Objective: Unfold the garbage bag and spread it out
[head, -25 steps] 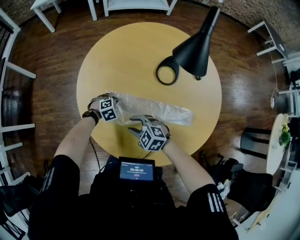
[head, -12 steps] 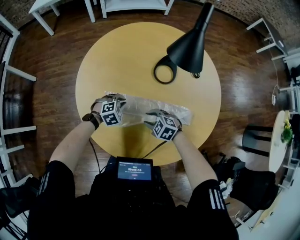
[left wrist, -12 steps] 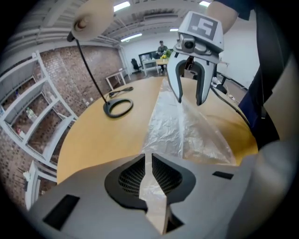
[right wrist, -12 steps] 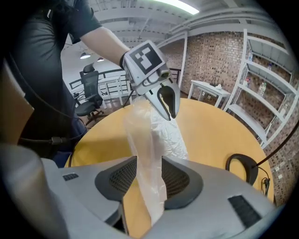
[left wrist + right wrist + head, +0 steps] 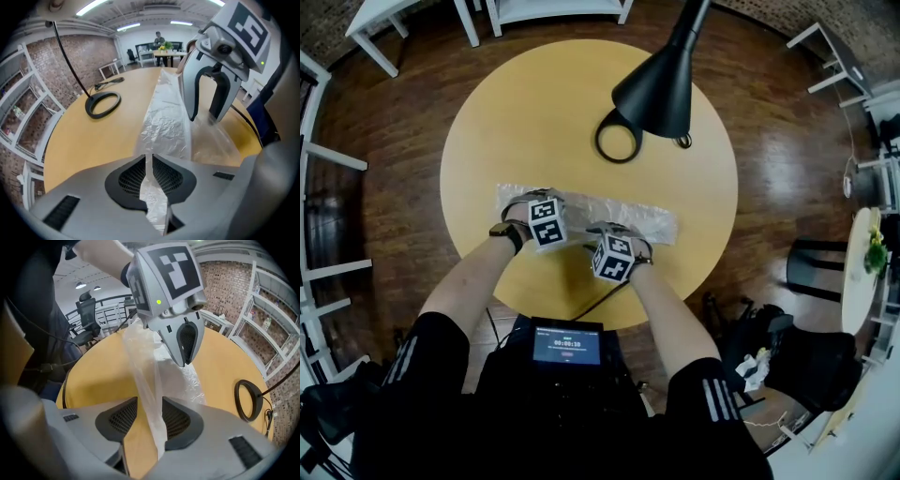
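A translucent garbage bag (image 5: 647, 220) lies as a long crumpled strip across the round yellow table (image 5: 487, 122). My left gripper (image 5: 150, 172) is shut on a fold of the bag's film (image 5: 164, 124), held up off the table. In the head view its marker cube (image 5: 547, 221) sits over the strip's left part. My right gripper (image 5: 150, 414) is close beside it, jaws apart, with a band of the film (image 5: 143, 366) running loosely between the pads. Its cube (image 5: 614, 258) is at the strip's near edge. Each gripper shows in the other's view: the left (image 5: 186, 341), the right (image 5: 211, 86).
A black desk lamp stands on the far side of the table, its shade (image 5: 654, 89) hanging over the tabletop and its ring base (image 5: 619, 145) just beyond the bag. White chairs and frames (image 5: 553, 11) surround the table. A small screen (image 5: 567, 344) sits at my waist.
My right gripper has come forward from the table's near edge onto the bag, next to the left one. My left gripper has shifted right along the strip, still shut on the film.
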`<state>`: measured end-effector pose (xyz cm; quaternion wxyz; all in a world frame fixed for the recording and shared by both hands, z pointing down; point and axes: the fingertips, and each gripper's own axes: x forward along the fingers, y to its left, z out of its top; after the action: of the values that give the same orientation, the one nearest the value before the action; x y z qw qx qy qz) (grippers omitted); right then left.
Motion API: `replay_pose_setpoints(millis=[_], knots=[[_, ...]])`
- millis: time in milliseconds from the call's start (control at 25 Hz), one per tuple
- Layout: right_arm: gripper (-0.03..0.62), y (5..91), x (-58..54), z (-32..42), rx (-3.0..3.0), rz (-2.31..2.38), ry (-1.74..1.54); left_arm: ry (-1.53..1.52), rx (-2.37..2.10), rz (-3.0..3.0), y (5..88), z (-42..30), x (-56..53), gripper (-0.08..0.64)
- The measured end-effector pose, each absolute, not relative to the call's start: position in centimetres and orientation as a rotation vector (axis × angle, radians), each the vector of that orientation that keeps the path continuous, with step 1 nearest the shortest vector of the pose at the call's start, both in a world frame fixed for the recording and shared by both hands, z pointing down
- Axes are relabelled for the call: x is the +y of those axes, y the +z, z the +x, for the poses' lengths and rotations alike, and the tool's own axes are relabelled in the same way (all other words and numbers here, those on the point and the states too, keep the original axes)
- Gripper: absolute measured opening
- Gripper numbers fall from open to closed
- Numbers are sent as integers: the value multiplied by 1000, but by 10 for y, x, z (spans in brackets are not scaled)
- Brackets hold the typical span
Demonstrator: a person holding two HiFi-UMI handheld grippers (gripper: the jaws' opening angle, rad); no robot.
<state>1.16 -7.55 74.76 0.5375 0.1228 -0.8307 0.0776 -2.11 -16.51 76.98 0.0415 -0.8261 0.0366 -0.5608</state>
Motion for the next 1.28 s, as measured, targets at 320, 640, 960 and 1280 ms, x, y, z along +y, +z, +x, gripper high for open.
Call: replay_pose_setpoints(millis=[320, 640, 960, 1280], knots=[[74, 759, -75, 12, -1957, 307, 168, -1869, 131, -2594, 787, -27, -174, 44], [9, 736, -47, -13, -2012, 280, 123, -1889, 171, -2668, 785, -27, -178, 44], [11, 758, -17, -34, -1991, 276, 101, -1880, 190, -2647, 785, -28, -178, 46], [111, 732, -16, -35, -2072, 328, 72, -1884, 248, -2617, 786, -32, -180, 46]])
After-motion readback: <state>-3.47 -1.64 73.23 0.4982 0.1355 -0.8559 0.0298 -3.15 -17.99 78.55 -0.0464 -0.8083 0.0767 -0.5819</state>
